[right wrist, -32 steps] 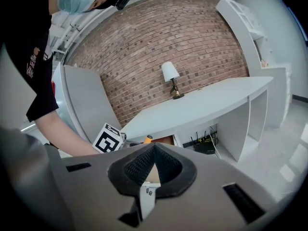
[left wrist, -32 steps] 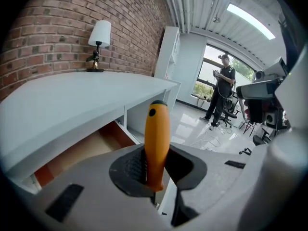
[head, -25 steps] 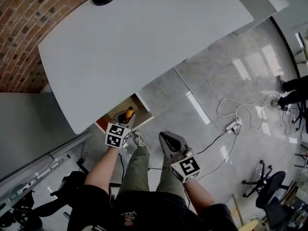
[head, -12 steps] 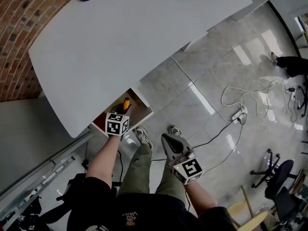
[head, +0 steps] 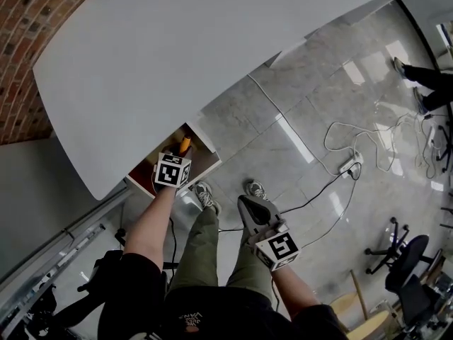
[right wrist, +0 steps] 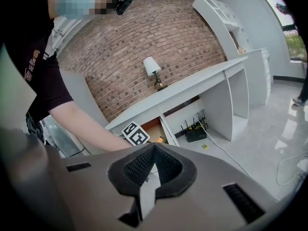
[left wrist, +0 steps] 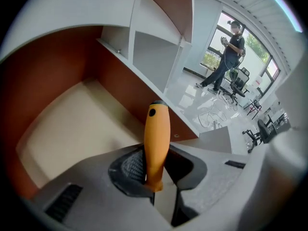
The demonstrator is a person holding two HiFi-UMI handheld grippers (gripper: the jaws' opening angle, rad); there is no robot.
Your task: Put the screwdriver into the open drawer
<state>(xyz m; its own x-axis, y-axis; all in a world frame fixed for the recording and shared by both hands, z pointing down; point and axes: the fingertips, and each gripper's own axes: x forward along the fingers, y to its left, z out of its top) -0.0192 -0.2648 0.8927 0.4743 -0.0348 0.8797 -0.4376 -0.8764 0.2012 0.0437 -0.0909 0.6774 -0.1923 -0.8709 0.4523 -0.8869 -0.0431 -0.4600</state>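
Altogether: one screwdriver point(left wrist: 156, 138), one drawer point(left wrist: 67, 124), two hand-held grippers point(head: 177, 159) point(head: 245, 204).

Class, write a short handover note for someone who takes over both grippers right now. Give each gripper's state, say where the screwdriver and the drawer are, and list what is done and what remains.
Left gripper: shut on the screwdriver. The orange handle sticks out ahead of the jaws, and the shaft is not visible.
Right gripper: jaws together with nothing between them, held over the floor by the person's legs.
Drawer: pulled open under the white desk. No contents are visible, and the left gripper is just above it.
Done: the screwdriver is picked up and brought over the drawer.
Left: lower it in, open the jaws, then withdraw.
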